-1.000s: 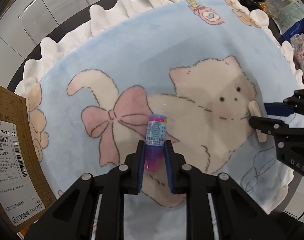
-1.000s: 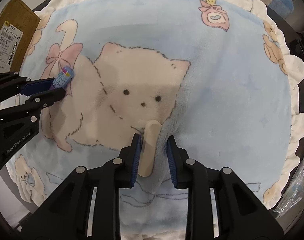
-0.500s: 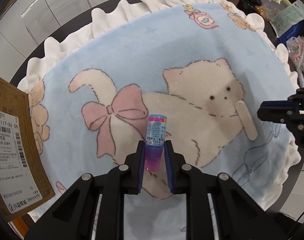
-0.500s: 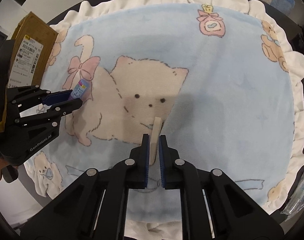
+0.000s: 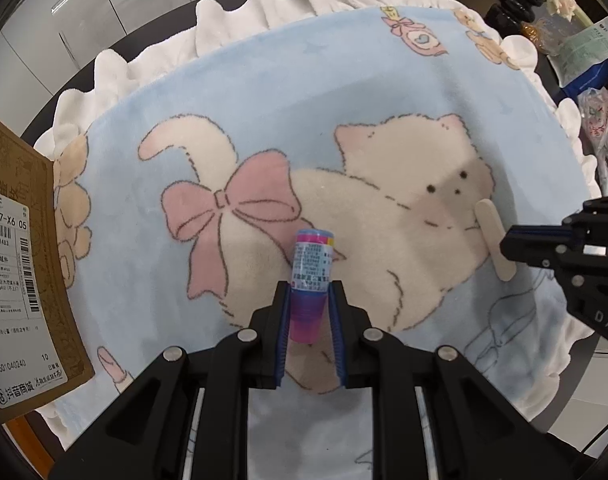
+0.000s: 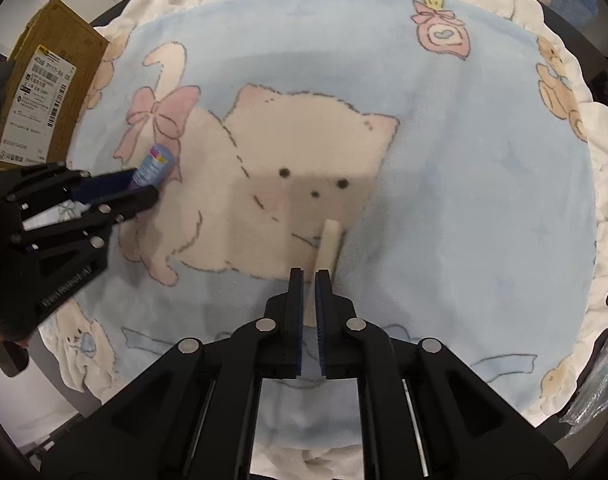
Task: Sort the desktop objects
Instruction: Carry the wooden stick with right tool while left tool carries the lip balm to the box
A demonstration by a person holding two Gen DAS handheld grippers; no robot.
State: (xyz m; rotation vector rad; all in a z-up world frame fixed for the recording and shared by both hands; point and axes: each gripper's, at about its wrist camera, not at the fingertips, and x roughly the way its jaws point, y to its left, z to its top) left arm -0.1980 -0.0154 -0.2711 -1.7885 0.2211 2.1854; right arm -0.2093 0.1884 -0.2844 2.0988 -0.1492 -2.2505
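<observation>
A small tube (image 5: pixel 312 258) with a pink base, blue top and printed label sits between the fingers of my left gripper (image 5: pixel 309 286), which is shut on it just above the blanket. The right wrist view shows the same tube (image 6: pixel 154 164) in the left gripper (image 6: pixel 146 185) at the left. A flat beige wooden stick (image 6: pixel 329 242) runs into the narrow gap of my right gripper (image 6: pixel 309 274), which is shut on its near end. From the left wrist, the stick (image 5: pixel 488 228) pokes out past the right gripper (image 5: pixel 505 249) at the right edge.
A light-blue fleece blanket (image 5: pixel 264 100) with a cat print and white frill covers the dark round table. A cardboard box (image 5: pixel 20 280) with a shipping label stands at the left edge. Plastic bags, a paper packet (image 5: pixel 591 46) and flowers crowd the far right.
My right gripper closed on the wooden stick and pulled back from the blanket. The left gripper kept its hold on the tube and rose a little.
</observation>
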